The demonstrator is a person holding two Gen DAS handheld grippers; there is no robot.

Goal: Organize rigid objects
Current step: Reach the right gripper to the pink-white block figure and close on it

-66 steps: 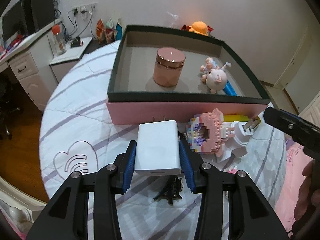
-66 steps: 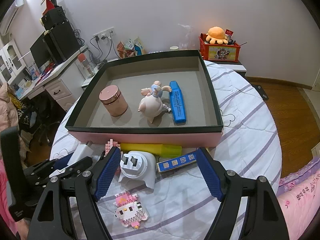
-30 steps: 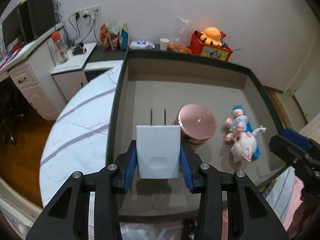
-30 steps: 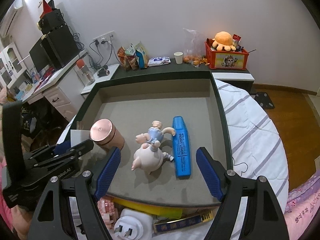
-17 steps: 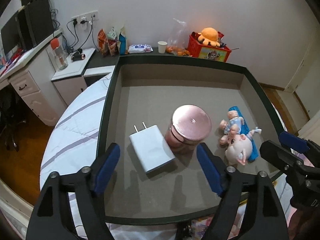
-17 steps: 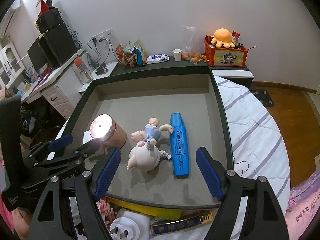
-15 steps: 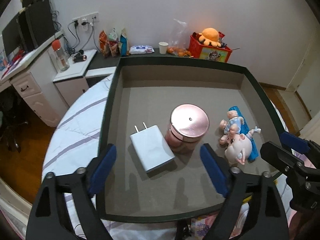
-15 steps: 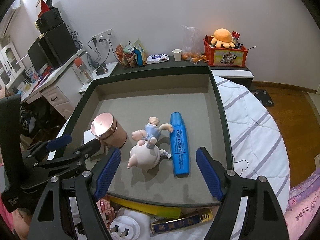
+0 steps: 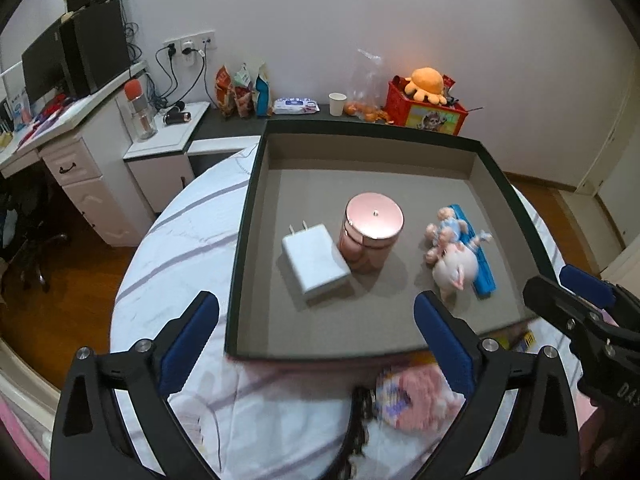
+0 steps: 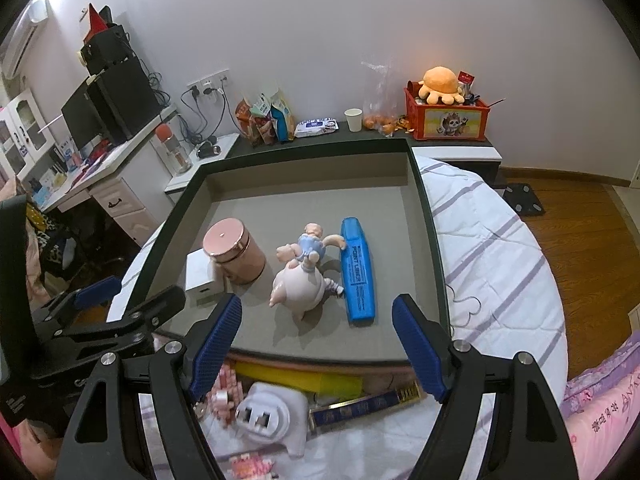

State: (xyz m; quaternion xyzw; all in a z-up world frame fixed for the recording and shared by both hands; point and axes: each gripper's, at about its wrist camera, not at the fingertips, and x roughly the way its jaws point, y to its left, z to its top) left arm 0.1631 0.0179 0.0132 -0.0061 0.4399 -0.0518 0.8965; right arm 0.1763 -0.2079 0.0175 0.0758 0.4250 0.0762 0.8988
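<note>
A white plug charger [image 9: 314, 260] lies flat in the dark-rimmed box [image 9: 256, 184], touching a rose-gold jar [image 9: 370, 236]. It also shows in the right wrist view [image 10: 200, 276] beside the jar [image 10: 234, 250]. A pig figure [image 10: 298, 276] and a blue marker [image 10: 357, 276] lie in the box [image 10: 430, 240] too. My left gripper [image 9: 316, 338] is open and empty above the box's near edge. My right gripper [image 10: 316, 344] is open and empty above the near wall, over a white round plug adapter [image 10: 272, 414].
Outside the box on the striped bedcover lie a pink block toy [image 9: 416, 394], a yellow bar [image 10: 300, 378], a blue-gold pen case [image 10: 364, 402] and a small pink block figure [image 10: 248, 466]. A desk [image 9: 60, 148] and a low shelf with snacks [image 10: 264, 120] stand behind.
My left gripper let go of the white charger into the box beside the jar, opened wide, and has drawn back toward the near edge. My right gripper stayed open, moving little.
</note>
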